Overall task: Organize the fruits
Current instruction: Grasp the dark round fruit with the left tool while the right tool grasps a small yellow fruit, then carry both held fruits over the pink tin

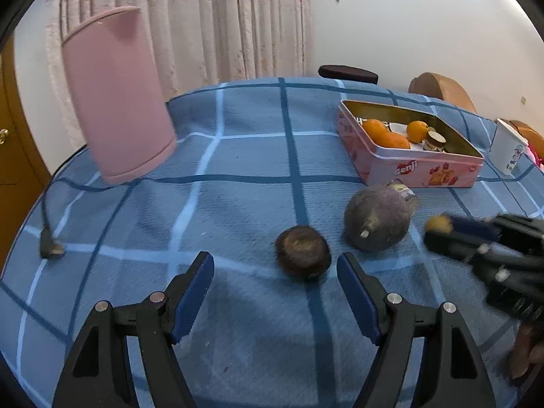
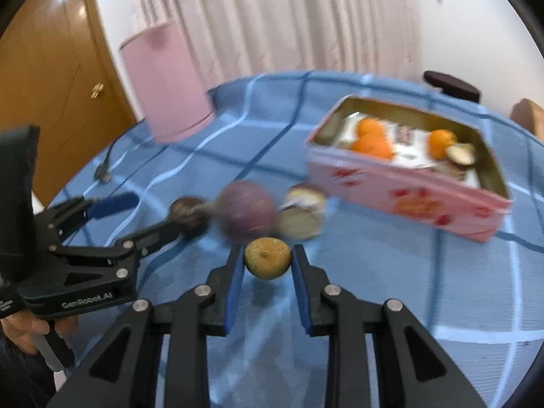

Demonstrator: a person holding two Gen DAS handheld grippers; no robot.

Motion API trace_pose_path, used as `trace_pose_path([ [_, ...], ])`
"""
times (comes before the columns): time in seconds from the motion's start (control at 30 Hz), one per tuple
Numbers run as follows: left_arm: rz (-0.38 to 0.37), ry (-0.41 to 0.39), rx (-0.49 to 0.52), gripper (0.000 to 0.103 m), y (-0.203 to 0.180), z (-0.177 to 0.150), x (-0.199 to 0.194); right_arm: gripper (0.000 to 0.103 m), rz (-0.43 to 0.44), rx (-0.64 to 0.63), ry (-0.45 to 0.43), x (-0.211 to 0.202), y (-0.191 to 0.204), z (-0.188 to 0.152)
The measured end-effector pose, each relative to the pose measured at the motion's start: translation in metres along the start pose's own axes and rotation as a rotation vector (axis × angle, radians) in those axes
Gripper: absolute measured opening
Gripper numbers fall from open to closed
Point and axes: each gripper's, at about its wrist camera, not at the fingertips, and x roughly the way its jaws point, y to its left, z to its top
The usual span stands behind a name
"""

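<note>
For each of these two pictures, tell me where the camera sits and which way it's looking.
Left wrist view: on the left gripper, looking across the blue checked cloth at a dark brown fruit; own fingers open.
Right wrist view: on the right gripper, facing the pink tin; fingers shut on a yellow fruit; a hand shows at the left edge.
Both show the tin, the purple fruit and the pink container, and each shows the other gripper.

I read "Gerji" in white lettering on the near side wall of the pink tin [image 1: 421,170]. "GenRobot.AI" is printed on the black body of the left gripper [image 2: 146,216], right wrist view. Print on the white cup [image 1: 508,151] is too small to read.
</note>
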Motion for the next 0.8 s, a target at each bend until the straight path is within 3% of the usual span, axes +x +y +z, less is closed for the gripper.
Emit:
trace_pose_path([
  [0.13,-0.008,0.038,0.014,0.070,-0.007,0.009,0.019,0.031,0.001,0.077,-0.030,-0.003,-0.021,0.005],
  [0.2,-0.027,0.059,0.015,0.049,-0.009,0.013,0.027,0.031,-0.015,0.079,-0.039,-0.005,-0.024,0.006],
  [0.27,-0.052,0.087,0.010,0.041,-0.009,0.014,0.034,0.031,-0.020,0.087,-0.048,-0.006,-0.027,0.007],
  [0.4,-0.028,0.064,-0.003,0.041,-0.008,0.014,0.029,0.031,-0.027,0.120,-0.066,-0.009,-0.035,0.009],
  [0.57,0.026,-0.080,-0.062,0.041,-0.001,0.020,0.001,0.031,-0.065,0.143,-0.149,-0.030,-0.049,0.018],
  [0.7,-0.008,-0.218,-0.081,0.041,-0.009,0.041,-0.028,0.031,-0.142,0.144,-0.214,-0.045,-0.066,0.036],
  [0.8,-0.036,-0.278,-0.055,0.041,-0.032,0.063,-0.034,0.031,-0.207,0.156,-0.255,-0.051,-0.083,0.051],
])
